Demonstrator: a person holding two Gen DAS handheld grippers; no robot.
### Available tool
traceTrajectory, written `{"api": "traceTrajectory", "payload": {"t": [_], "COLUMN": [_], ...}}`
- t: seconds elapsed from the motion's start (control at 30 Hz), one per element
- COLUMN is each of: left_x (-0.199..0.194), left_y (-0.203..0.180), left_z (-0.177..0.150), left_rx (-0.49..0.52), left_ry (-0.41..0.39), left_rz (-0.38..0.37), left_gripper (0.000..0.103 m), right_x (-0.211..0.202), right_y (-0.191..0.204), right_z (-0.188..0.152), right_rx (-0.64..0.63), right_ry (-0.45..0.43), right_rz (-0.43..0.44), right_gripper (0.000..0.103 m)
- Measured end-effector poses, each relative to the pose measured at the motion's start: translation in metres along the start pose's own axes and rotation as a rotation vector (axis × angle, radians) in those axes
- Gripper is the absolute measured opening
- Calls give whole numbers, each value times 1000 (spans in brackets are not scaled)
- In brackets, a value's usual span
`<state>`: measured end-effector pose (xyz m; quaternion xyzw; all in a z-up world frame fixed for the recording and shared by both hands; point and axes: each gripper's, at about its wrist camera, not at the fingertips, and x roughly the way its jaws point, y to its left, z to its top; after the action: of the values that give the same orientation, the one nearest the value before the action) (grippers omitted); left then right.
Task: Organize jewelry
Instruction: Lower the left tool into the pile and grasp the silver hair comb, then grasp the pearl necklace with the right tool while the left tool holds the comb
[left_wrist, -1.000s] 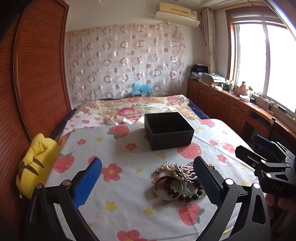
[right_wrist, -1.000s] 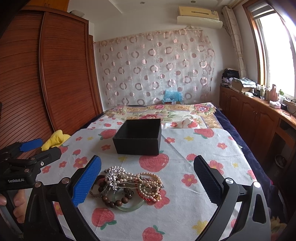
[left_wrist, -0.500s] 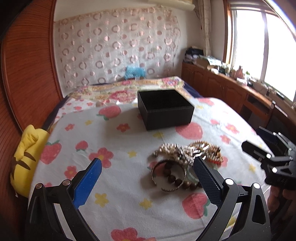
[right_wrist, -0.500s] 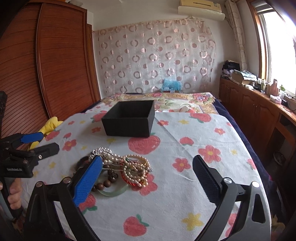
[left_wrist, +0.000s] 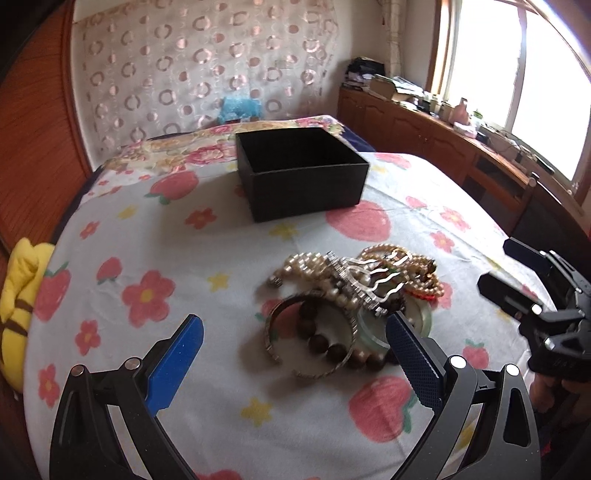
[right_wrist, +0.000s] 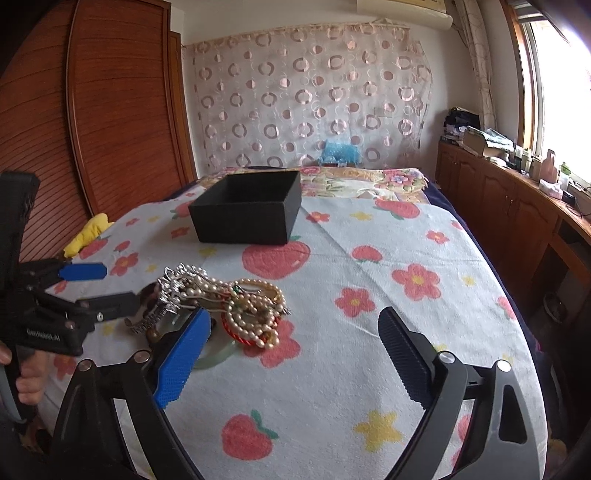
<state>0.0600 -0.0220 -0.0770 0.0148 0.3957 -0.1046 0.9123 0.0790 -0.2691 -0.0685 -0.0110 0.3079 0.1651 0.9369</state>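
A tangled pile of jewelry (left_wrist: 351, 295) lies on the strawberry-print cloth: pearl strands, a silver comb, a metal bangle, dark wooden beads and a pale green bangle. It also shows in the right wrist view (right_wrist: 221, 306). An open, empty black box (left_wrist: 301, 171) stands behind it, also in the right wrist view (right_wrist: 247, 212). My left gripper (left_wrist: 293, 334) is open and empty, low over the near edge of the pile. My right gripper (right_wrist: 293, 326) is open and empty, just right of the pile; its left finger hides the green bangle partly.
A yellow plush toy (left_wrist: 18, 295) lies at the cloth's left edge by the wooden wardrobe (right_wrist: 110, 110). Wooden cabinets (right_wrist: 517, 206) with clutter run under the window on the right. A patterned curtain (right_wrist: 306, 99) hangs behind the bed.
Both grippers have moved forward and down toward the jewelry pile, which now looks larger and closer. Both stayed open. The pile and box have not moved.
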Motion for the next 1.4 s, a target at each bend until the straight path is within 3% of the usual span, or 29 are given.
{"api": "traceTrajectory", "payload": {"t": [0.1, 0.23, 0.47, 0.53, 0.73, 0.83, 1.1, 1.4], "left_x": [9, 18, 35, 41, 44, 42, 11, -18], "left_y": [-3, -8, -10, -6, -1, -3, -2, 8], "left_z": [7, 15, 34, 35, 32, 32, 37, 44], "left_rx": [-4, -18, -59, -81, -110, -96, -63, -57], "left_ry": [21, 42, 63, 83, 95, 87, 8, -63], "left_rz": [-39, -86, -153, -161, -162, -164, -150, -123], "left_gripper": [95, 75, 53, 34, 30, 18, 7, 7], "right_x": [1, 1, 0, 0, 1, 1, 1, 8], "right_y": [-4, -7, -8, -8, -7, -7, -7, -4], "right_z": [-3, -4, -4, -5, -5, -5, -5, -4], "right_rx": [8, 12, 13, 12, 10, 11, 12, -2], "right_ry": [3, 2, 3, 2, 1, 0, 1, 22], "right_rz": [-4, -6, -5, -4, 1, -1, -1, 0], "right_gripper": [93, 93, 93, 93, 93, 94, 93, 93]}}
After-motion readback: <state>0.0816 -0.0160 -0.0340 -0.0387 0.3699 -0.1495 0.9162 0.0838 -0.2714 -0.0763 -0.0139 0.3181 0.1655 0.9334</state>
